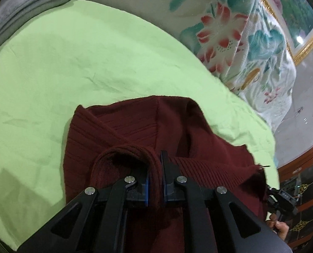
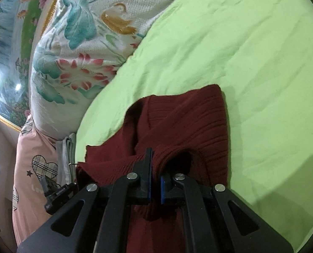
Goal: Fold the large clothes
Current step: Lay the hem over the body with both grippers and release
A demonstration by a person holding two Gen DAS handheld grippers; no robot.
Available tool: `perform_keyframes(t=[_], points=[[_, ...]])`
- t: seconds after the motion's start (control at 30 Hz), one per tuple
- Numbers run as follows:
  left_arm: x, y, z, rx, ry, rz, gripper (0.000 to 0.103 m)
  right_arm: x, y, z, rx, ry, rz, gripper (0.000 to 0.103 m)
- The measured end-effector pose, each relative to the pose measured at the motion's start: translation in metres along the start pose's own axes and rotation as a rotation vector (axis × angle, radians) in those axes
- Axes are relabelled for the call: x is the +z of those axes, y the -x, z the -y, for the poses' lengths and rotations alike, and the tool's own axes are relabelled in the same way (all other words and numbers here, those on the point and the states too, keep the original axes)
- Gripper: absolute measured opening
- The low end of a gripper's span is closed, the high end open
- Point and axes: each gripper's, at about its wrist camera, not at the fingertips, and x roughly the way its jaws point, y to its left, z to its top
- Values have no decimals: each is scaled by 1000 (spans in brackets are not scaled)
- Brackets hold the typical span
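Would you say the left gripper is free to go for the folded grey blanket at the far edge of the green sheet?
Probably not yet: the left gripper is clamped on the maroon sweater. The green sheet toward the grey blanket lies bare, so only the grip hinders it.

Almost no readable text in either wrist view.
We make out only pale letters, perhaps "Lov", on a pink cloth (image 2: 27, 147) printed with plaid hearts, in the right wrist view; a small label on the other gripper's body is too blurred to read.
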Motion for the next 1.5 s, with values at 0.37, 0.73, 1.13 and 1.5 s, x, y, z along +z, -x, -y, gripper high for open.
perform_keyframes(t=[0.37,0.73,1.13,1.5], points=[[-44,70,21,-91,-2,69,26,-7,36,-36,-25,75,142,11],[-60,19,45,-18,-141,-30,29,-47,-4,-66,-93,260,-31,19],[-8,56,-39,100,52,101,15,-24,27,-17,-145,77,122,20],[-114,131,-9,-58,57,101,40,-111,51,-60,-68,218,57,27]])
